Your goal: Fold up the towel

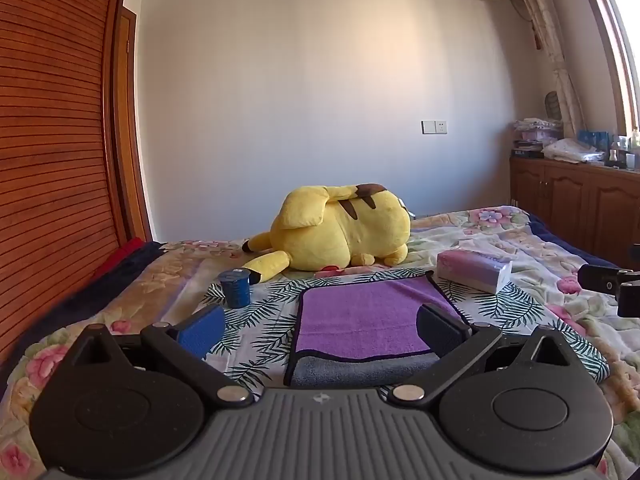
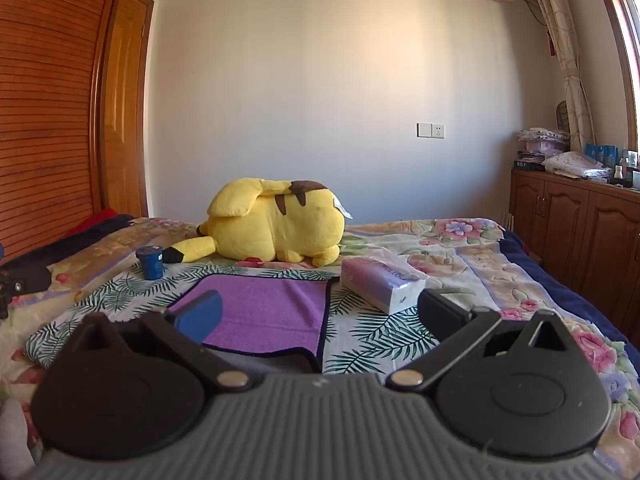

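I see the bed (image 1: pixel 520 240) carrying everything: yellow plush (image 1: pixel 344 228) at the far side, then the purple towel (image 1: pixel 360 320) flat on the leaf-print cloth (image 1: pixel 256 320) (gray underside showing at its near edge). Tissue pack (image 1: pixel 474 270) just right of it, blue cup (image 1: pixel 235 289) left. Left hand-held gripper (image 1: pixel 320 328) and right hand-held gripper (image 2: pixel 320 316) both spread wide, holding nothing.

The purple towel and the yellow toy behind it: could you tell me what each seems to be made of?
The purple towel with dark trim looks like soft microfibre: matte, fine nap, grey reverse showing at the near edge. The yellow stuffed toy appears to be short-pile plush fabric over stuffing: fuzzy, rounded, dented.
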`<state>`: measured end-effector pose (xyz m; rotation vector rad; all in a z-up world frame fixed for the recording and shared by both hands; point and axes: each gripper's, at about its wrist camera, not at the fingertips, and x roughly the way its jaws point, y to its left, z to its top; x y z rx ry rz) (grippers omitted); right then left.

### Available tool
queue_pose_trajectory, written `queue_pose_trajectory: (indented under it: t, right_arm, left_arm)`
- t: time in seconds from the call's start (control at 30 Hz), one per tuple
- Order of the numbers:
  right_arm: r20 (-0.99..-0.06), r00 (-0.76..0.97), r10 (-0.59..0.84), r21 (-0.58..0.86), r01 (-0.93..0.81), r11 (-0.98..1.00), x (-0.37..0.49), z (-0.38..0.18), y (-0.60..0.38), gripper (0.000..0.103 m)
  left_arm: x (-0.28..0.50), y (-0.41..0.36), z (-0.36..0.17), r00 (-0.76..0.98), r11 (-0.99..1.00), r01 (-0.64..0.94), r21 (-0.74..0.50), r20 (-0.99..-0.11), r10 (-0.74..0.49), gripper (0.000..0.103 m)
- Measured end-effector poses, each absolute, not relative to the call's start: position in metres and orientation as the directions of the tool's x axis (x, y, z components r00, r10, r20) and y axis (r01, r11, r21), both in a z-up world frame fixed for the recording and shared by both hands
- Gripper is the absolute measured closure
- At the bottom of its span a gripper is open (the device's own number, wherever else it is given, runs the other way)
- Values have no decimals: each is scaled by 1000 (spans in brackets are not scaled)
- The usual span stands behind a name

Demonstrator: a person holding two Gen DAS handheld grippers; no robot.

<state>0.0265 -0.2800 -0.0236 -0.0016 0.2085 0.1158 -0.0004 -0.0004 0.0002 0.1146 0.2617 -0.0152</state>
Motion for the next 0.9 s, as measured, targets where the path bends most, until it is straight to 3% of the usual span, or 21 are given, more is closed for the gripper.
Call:
queue_pose_trajectory:
  t: [0.9]
  right_arm:
    - [-207,972,111,7,-111,994,28,-23,-281,0]
  left_arm:
    - [0,-1,0,966,993,30,112,-260,0,16]
